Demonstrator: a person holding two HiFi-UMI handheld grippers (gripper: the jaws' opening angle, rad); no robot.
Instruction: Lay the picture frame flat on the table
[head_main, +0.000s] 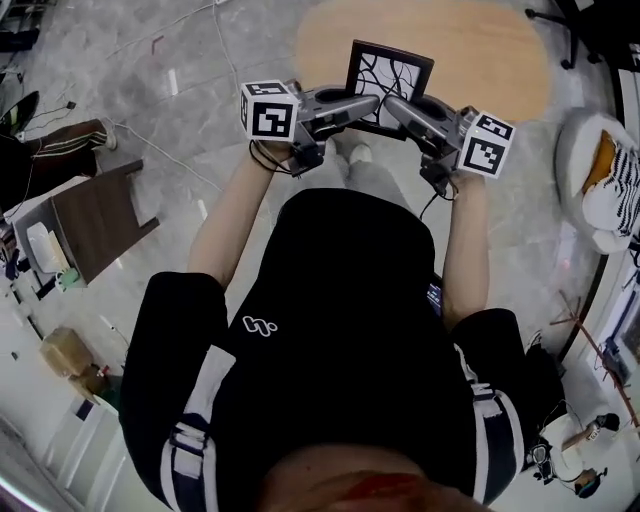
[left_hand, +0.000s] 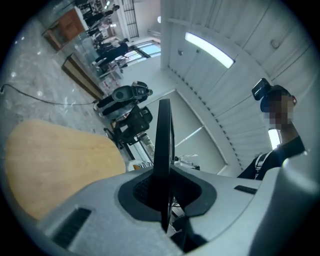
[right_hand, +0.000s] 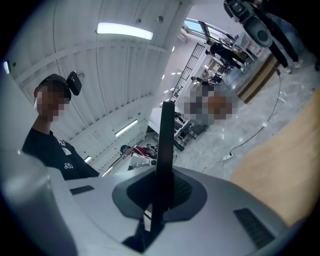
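A black picture frame (head_main: 390, 75) with a white picture of dark branching lines hangs in the air over the near edge of the round wooden table (head_main: 470, 50). Its face tilts up toward me. My left gripper (head_main: 362, 103) is shut on its lower left edge, and my right gripper (head_main: 395, 105) is shut on its lower right edge. In the left gripper view the frame (left_hand: 162, 140) stands edge-on between the dark pads of the left gripper (left_hand: 165, 200). In the right gripper view the frame (right_hand: 165, 145) rises the same way from the right gripper (right_hand: 160, 195).
The tabletop (left_hand: 55, 160) lies to the left of the frame in the left gripper view, and the tabletop (right_hand: 280, 165) to the right of it in the right gripper view. A dark wooden chair (head_main: 95, 215) stands on the floor at the left. A white seat with a striped cushion (head_main: 610, 180) is at the right. A cable (head_main: 170, 150) runs over the marble floor.
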